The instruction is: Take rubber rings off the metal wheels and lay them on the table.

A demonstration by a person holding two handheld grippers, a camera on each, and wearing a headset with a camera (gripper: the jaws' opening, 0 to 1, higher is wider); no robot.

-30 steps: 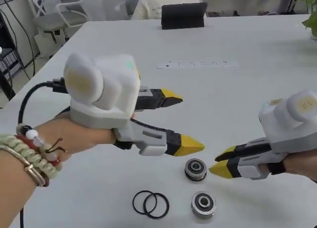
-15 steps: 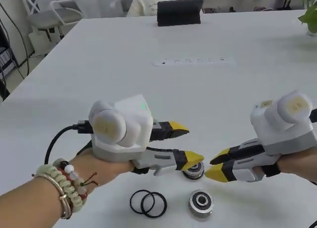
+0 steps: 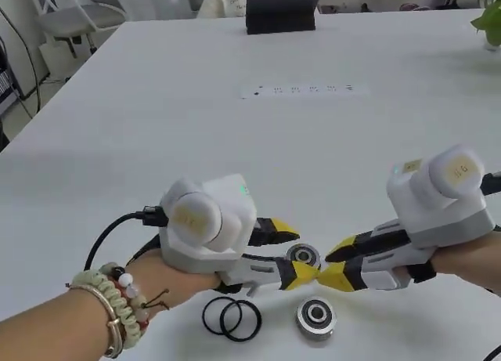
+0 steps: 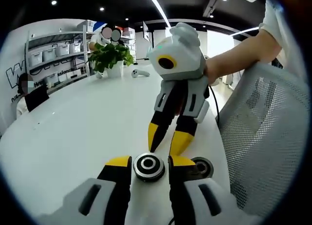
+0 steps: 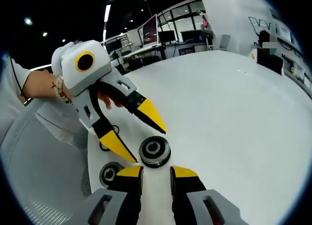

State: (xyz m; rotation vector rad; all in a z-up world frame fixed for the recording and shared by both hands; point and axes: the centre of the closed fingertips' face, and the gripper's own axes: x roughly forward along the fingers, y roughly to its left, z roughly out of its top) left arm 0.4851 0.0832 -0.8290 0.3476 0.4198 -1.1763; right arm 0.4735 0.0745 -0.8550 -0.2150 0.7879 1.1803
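1. left gripper (image 3: 297, 253): fingers released, straddling a metal wheel (image 3: 302, 256) without clearly clamping it.
2. two loose rubber rings (image 3: 231, 318) overlap on the table (image 3: 235, 142), at 7 o'clock from that wheel.
3. second wheel (image 3: 315, 315) lies at its 6 o'clock.
4. right gripper (image 3: 333, 262): fingers slightly parted, empty, at the first wheel's 3 o'clock.

The left gripper (image 3: 301, 253) has dropped toward the surface (image 3: 235, 142), its jaws now either side of the farther wheel (image 5: 155, 151). The right gripper (image 3: 328, 265) has moved in, its tips nearly meeting the left's lower jaw.
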